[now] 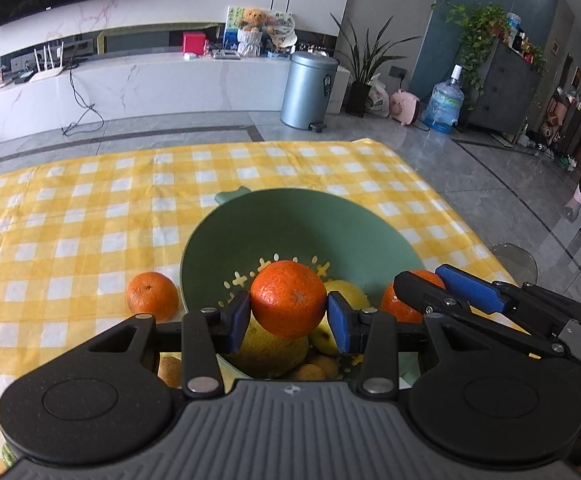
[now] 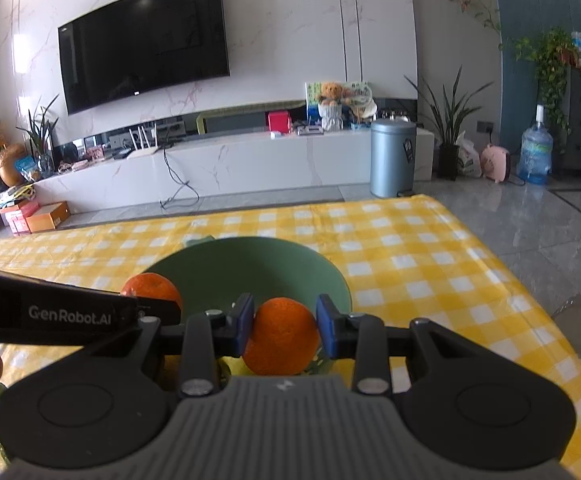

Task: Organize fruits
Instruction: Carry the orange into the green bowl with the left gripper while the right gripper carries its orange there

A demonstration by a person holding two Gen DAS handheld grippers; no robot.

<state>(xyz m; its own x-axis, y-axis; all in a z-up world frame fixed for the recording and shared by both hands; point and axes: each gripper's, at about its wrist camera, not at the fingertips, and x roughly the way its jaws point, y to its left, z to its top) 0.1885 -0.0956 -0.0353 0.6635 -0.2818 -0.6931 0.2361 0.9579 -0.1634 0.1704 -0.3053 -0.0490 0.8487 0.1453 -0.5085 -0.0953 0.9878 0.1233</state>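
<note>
1. Fruit is in both our grippers: the left gripper [image 1: 288, 318] is clamped on a mandarin [image 1: 288, 298], and the right gripper [image 2: 285, 326] is clamped on a second mandarin [image 2: 281, 336], blue pads pressed to either side of each.
2. We hold both just above the near part of the green bowl [image 1: 226, 232], which sits directly ahead of and below the grippers on the yellow checked surface [image 1: 70, 208].
3. Below the left gripper, the bowl already holds a pale yellow fruit [image 1: 348, 290] and some small brownish ones [image 1: 310, 372]; we judge part of the sorting done.
4. One loose orange [image 1: 152, 296] lies on the surface, ahead and to the left of the left gripper, touching or almost touching the bowl's outer wall.
5. What we judge is left: drop both held mandarins into the bowl, then fetch the loose one. Something green shows at the near left edge of the right wrist view; we cannot tell what it is.
</note>
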